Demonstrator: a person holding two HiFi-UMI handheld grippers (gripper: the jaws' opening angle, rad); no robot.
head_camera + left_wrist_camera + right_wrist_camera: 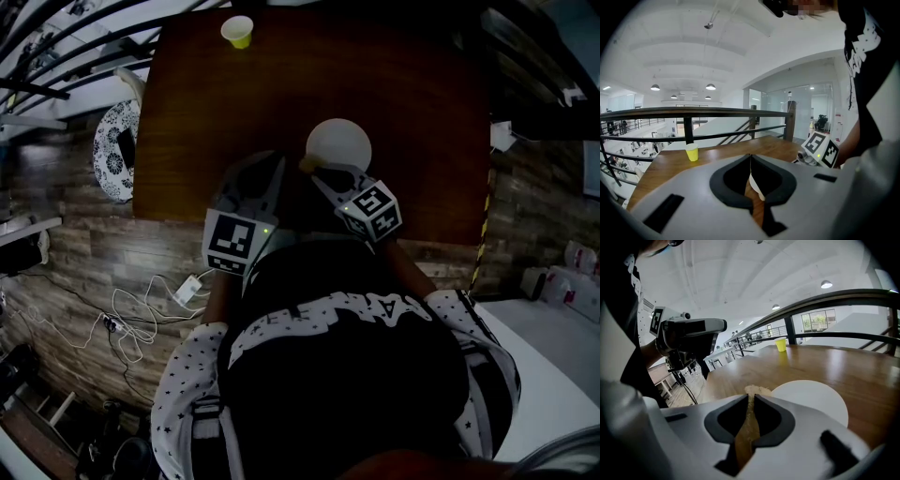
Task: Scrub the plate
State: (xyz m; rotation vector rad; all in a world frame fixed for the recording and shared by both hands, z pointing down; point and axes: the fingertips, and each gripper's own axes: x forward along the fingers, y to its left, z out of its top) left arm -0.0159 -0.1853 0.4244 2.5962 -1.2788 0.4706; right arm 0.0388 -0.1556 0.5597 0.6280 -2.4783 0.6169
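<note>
**Spotter:** What are your hands doing?

**Me:** I'm holding the left gripper (750, 159) clenched on nothing, hovering above the brown wooden table (834, 362). The right gripper (751, 397) is pinching the flat tan fibrous scrubbing pad (749, 427), with its tip poking out past the jaws.

**Spotter:** And the plate?

**Me:** The round white plate (811, 399) is lying flat just ahead and right of the right gripper, with the pad tip at its near rim. I'm judging it light, stiff and slick, so it's likely to skate under scrubbing. I'm thinking of pinning the rim nearest the left gripper.

**Spotter:** Counts?

**Me:** I'm counting one plate, one pad and one small yellow cup (692, 152), well ahead of the left gripper.
</note>
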